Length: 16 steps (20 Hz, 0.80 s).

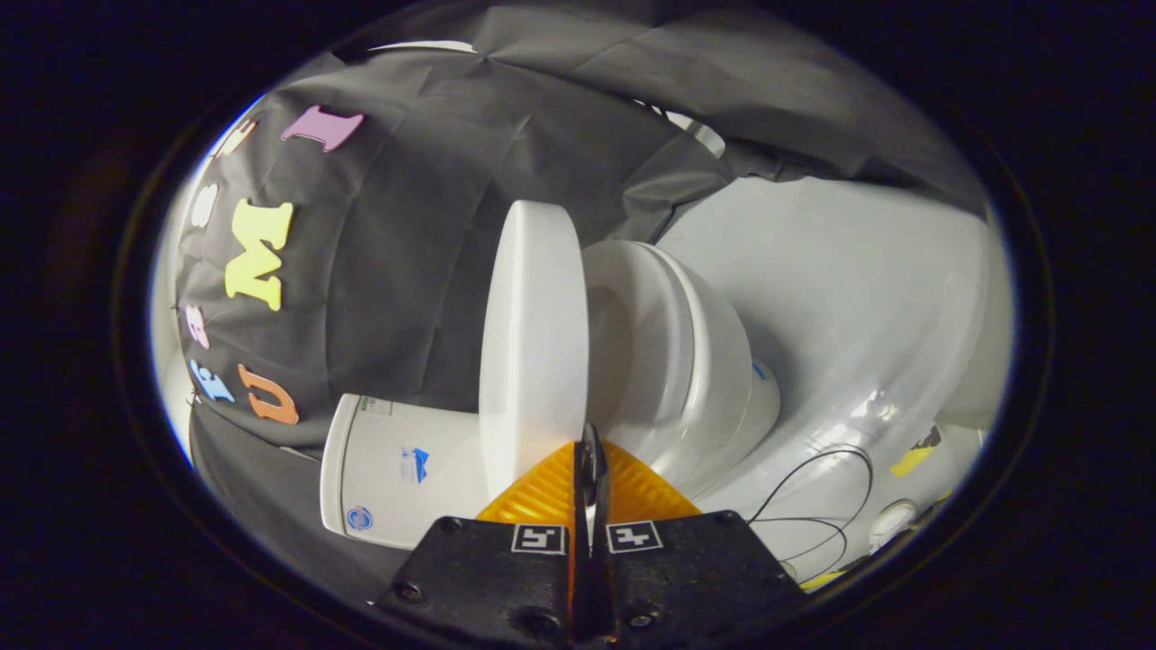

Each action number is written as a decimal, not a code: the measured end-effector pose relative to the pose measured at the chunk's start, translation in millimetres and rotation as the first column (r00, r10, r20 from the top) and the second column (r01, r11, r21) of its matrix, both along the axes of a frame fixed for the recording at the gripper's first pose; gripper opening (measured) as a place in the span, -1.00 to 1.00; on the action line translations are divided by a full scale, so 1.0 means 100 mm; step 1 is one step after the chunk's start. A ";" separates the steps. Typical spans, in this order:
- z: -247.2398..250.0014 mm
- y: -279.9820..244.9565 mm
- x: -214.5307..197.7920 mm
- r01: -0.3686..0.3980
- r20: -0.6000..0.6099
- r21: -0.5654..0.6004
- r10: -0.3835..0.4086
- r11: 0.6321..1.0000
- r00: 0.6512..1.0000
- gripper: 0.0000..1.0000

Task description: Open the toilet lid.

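The view is rolled on its side. A white toilet stands ahead, with its lid (533, 343) lifted well off the seat (646, 334) and standing near the white tank (397, 478). The bowl (722, 379) lies beyond the seat. My gripper (591, 444) is shut, its two fingers pressed together with nothing between them. Its tips sit right at the lid's rim, in the gap between lid and seat. Whether they touch the lid I cannot tell.
The black cloth wall (406, 235) hangs behind the tank. A white glossy floor (858, 298) spreads past the bowl. On it lie a thin black cable (817, 506) and yellow tape marks (917, 456).
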State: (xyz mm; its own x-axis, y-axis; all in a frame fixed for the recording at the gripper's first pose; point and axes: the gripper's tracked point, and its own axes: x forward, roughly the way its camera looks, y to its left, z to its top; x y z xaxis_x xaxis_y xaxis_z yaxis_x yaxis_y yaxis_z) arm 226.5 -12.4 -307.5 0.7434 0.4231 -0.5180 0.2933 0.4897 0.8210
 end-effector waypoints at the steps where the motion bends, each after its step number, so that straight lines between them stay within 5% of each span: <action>1: 0.01 0.02 -0.01 0.001 -0.003 -0.002 -0.001 1.000 1.000 -0.92; 16: 0.66 0.29 -0.01 -0.014 0.100 -0.136 0.027 0.991 0.995 -0.92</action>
State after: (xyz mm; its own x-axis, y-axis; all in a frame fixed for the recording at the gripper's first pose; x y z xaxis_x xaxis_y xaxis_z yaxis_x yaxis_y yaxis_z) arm 225.8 16.5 -241.6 0.7867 0.3702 -0.4941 0.2010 0.6031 0.7719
